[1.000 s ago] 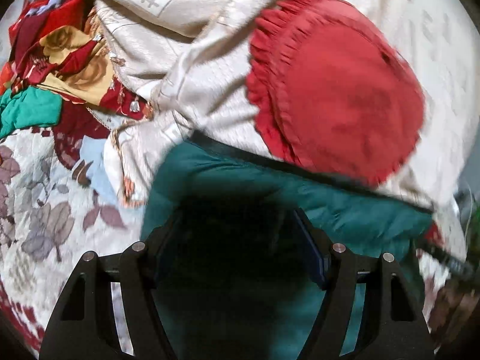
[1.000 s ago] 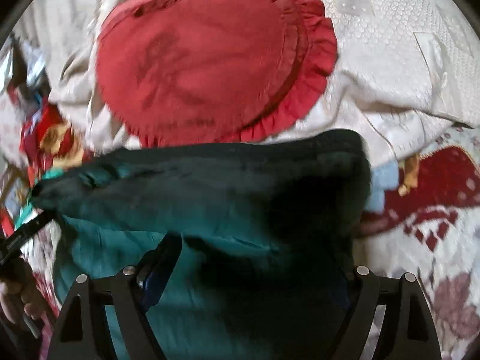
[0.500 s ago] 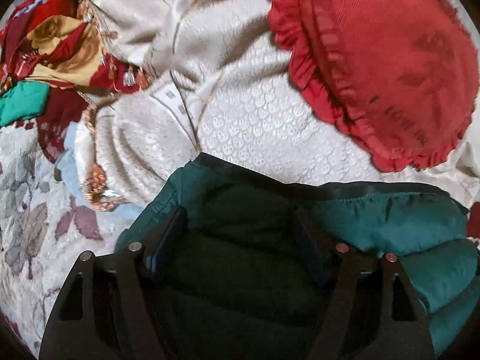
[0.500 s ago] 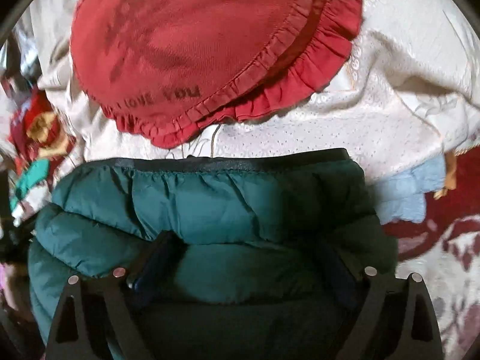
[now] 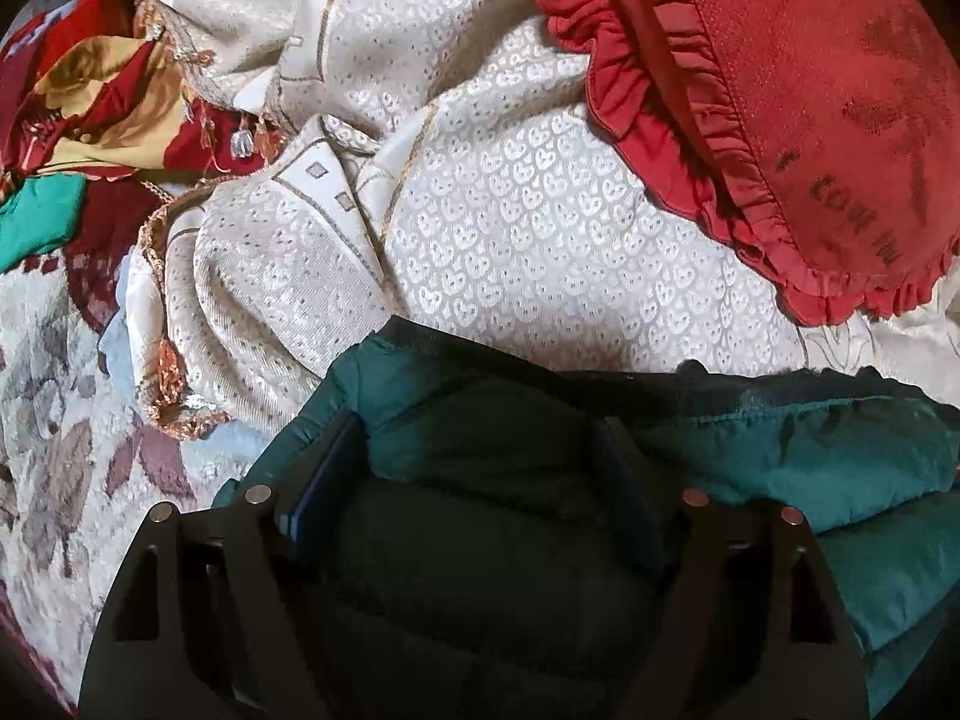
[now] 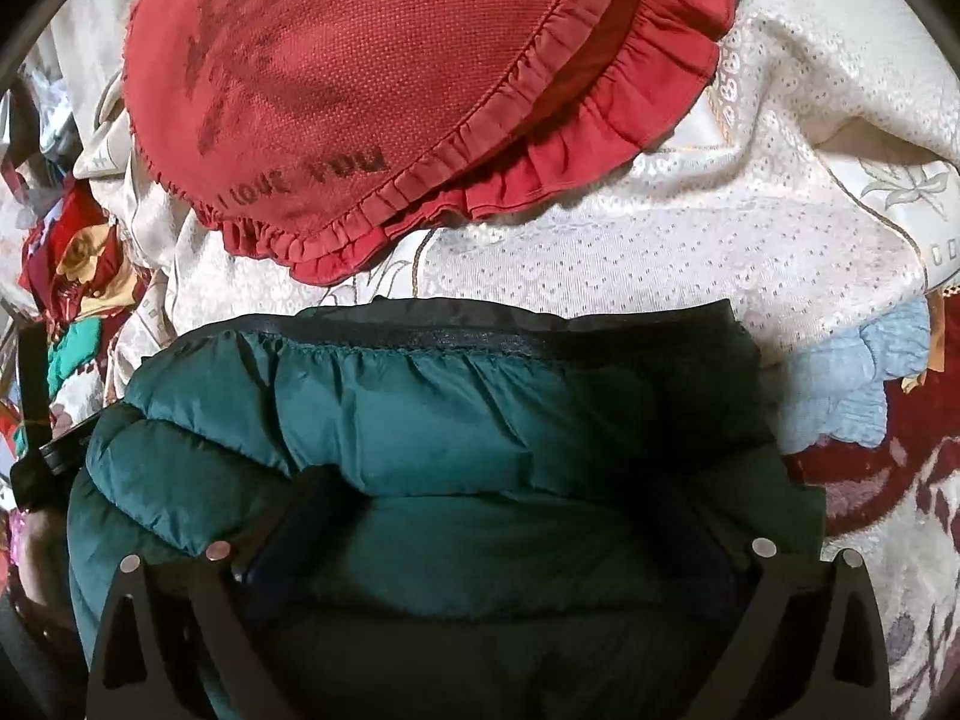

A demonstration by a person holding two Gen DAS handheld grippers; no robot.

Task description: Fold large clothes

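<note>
Your left gripper (image 5: 480, 450) has matte black angular fingers with triangular cut-outs, two round silver screws on each, and dark blue pads on the inner faces. Your right gripper (image 6: 486, 528) is built alike: black frame, paired silver screws, blue pad (image 6: 282, 534) inside.

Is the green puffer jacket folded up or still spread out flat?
Folded: the green puffer jacket lies doubled into a thick bundle, quilted layers stacked under its black-trimmed edge.

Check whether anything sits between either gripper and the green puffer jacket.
Nothing visible does. The green puffer jacket already lies between the fingers of the left gripper and the right gripper, whose jaws are opening. The red frilled cushion rests apart, beyond the jacket's hem.
</note>
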